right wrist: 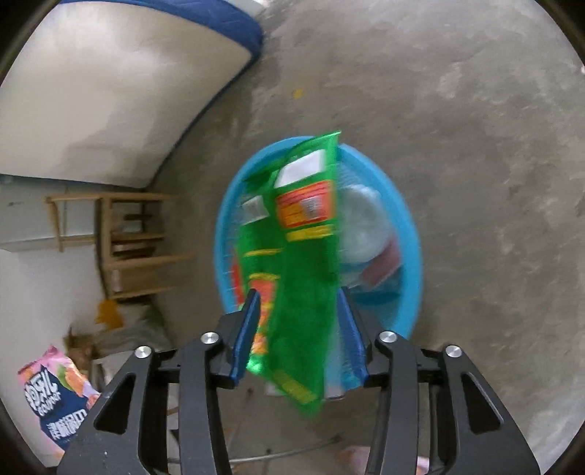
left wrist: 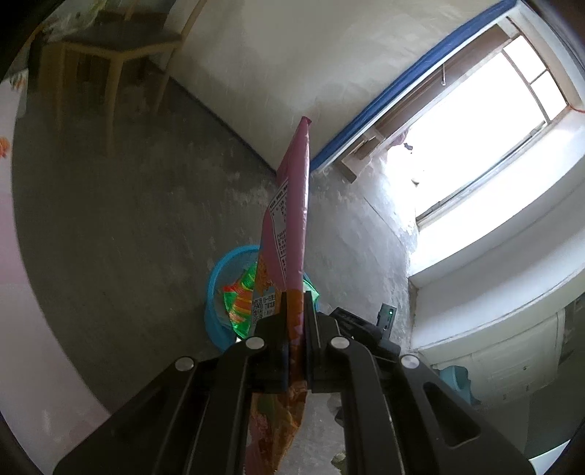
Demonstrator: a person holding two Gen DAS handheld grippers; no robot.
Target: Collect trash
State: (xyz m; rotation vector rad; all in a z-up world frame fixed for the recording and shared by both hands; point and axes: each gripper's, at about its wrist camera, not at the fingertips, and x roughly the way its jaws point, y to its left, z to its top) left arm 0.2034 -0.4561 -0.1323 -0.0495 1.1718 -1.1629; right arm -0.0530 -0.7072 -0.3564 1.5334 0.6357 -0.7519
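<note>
My left gripper (left wrist: 295, 303) is shut on a pink and orange snack bag (left wrist: 290, 204), seen edge-on and standing up from the jaws. Below it on the floor is a blue basket (left wrist: 219, 292) with a green wrapper (left wrist: 239, 297) over it. In the right wrist view my right gripper (right wrist: 298, 303) is open, its blue pads spread wide. The green wrapper (right wrist: 303, 248) hangs blurred between the fingers, above the blue basket (right wrist: 409, 234). I cannot tell if it touches a pad. The basket holds a clear plastic lid (right wrist: 365, 223) and a dark red packet (right wrist: 384, 263).
A wooden stool (left wrist: 109, 62) stands on the concrete floor by the wall. A bright window (left wrist: 493, 139) is at right. In the right wrist view a wooden shelf (right wrist: 124, 241) and a mattress edge (right wrist: 219, 14) lie left. The pink snack bag (right wrist: 58, 394) shows at lower left.
</note>
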